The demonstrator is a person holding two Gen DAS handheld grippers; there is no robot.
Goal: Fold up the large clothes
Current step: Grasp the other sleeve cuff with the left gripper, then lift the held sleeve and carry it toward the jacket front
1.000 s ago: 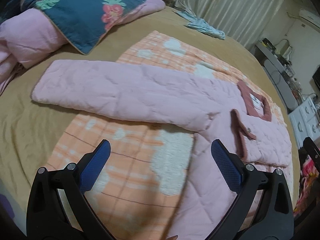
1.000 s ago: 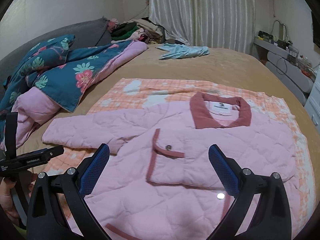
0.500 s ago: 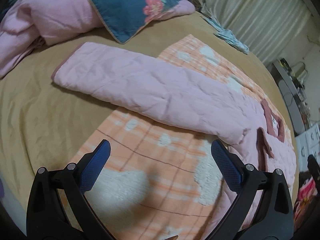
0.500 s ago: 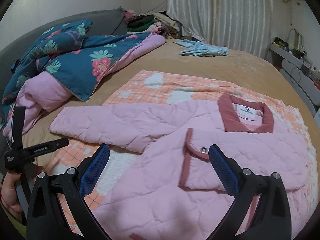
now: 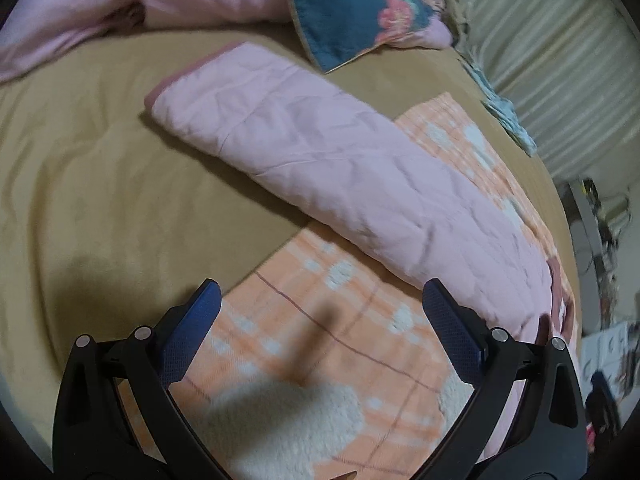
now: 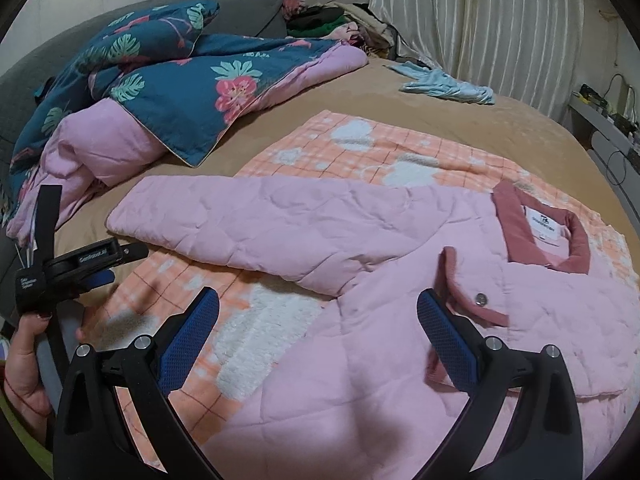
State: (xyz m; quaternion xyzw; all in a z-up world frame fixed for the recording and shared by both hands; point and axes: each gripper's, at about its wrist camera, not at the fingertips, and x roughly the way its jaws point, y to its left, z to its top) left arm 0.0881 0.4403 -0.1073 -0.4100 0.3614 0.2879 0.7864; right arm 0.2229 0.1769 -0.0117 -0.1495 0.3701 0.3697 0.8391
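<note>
A pink quilted jacket point(image 6: 392, 352) with a dusty-red collar point(image 6: 516, 224) lies flat on an orange checked blanket point(image 6: 360, 152). Its one sleeve point(image 5: 320, 160) stretches out to the left onto the tan bed cover. My left gripper point(image 5: 320, 300) is open and hovers over the blanket's corner, just short of the sleeve. It also shows in the right wrist view as the left gripper point(image 6: 100, 264), held in a hand at the far left. My right gripper point(image 6: 316, 308) is open above the jacket's body near the armpit, holding nothing.
A teal floral duvet point(image 6: 180, 84) with pink lining is heaped at the back left. A light blue garment point(image 6: 444, 84) lies near the curtains point(image 6: 500, 12). Tan bed cover point(image 5: 100, 184) spreads around the blanket. Shelves with cables stand at the right point(image 6: 608, 120).
My left gripper has swung left and closer to the sleeve's cuff end, off the jacket body. My right gripper has shifted left too, so the jacket's collar sits further right.
</note>
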